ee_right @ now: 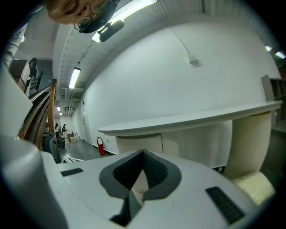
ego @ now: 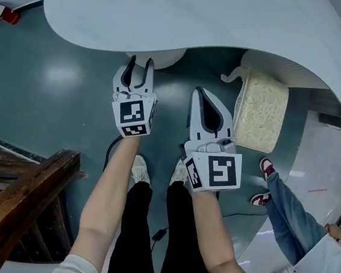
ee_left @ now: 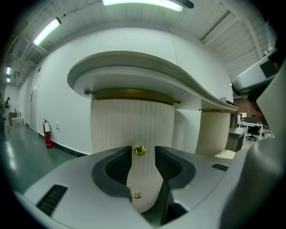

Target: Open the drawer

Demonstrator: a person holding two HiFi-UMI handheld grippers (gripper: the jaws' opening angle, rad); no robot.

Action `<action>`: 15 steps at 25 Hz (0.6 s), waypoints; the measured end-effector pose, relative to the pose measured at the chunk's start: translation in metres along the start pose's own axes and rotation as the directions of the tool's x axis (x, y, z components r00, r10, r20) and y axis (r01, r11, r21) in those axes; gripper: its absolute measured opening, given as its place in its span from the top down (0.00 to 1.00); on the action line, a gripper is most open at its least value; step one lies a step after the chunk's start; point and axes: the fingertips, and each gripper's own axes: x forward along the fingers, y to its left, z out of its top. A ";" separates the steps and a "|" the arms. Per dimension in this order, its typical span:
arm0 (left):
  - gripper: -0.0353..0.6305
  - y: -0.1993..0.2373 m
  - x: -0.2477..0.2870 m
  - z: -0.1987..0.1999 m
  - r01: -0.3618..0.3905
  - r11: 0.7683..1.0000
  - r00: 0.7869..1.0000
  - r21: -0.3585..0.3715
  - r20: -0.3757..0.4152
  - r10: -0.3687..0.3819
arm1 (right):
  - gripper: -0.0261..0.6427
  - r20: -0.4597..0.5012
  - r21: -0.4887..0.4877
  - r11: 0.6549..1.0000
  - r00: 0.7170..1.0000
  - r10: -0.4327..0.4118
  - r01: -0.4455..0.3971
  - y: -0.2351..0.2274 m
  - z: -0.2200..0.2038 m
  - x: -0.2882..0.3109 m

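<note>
Grey ribbed pads (ee_left: 117, 165) fill the foreground on my left gripper (ego: 139, 68). They stand wide apart with nothing pinched. Framed in that gap, on the near face of the pedestal and touching neither pad, is a small brass knob (ee_left: 140, 150). A second, lower knob (ee_left: 137, 195) sits beneath it on the same cream face. My right gripper (ego: 203, 103) hangs beside the left one, a little further back from the pedestal, with its jaws closed together and empty.

I take the drawer (ee_left: 144, 172) to be a curved section of the ribbed pedestal (ee_left: 132, 120), which stands under the overhang of the white table (ee_left: 134, 67). I can't pick out any seams among the ribs, so the knobs are my only markers, and I can't tell whether the two belong to one drawer or two.

The upper knob is the place to take hold. It looks hard, round and polished, so I expect it to be slippery and too small for a forgiving grip. I'd close the pads behind its head, on the neck, rather than on the dome. The drawer front looks rigid, and I'd guess it is light to moderate in weight. It should want a straight pull away from the pedestal, because an angled tug could slip off the brass or bind the slide.

Beyond the pedestal, to its right, stands a second ribbed column (ee_left: 213, 132).
</note>
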 end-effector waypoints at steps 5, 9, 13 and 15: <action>0.71 -0.003 0.016 -0.002 -0.007 1.000 1.000 0.030 0.008 0.007 | 0.94 -0.006 0.001 1.000 1.000 0.010 -0.010 0.001 -0.003 0.000; 0.71 0.001 0.024 -0.005 -0.045 0.997 0.999 0.055 -0.005 0.046 | 0.94 -0.007 -0.003 1.000 1.000 0.015 -0.015 0.001 -0.004 0.000; 0.72 0.006 0.031 -0.007 -0.063 0.997 0.998 0.048 -0.010 0.064 | 0.94 -0.005 -0.009 1.000 1.000 0.020 -0.020 0.001 -0.003 0.002; 0.73 0.008 0.032 -0.007 -0.069 0.997 0.998 0.039 -0.001 0.069 | 0.94 -0.009 -0.013 1.000 1.000 0.019 -0.020 0.001 -0.003 0.003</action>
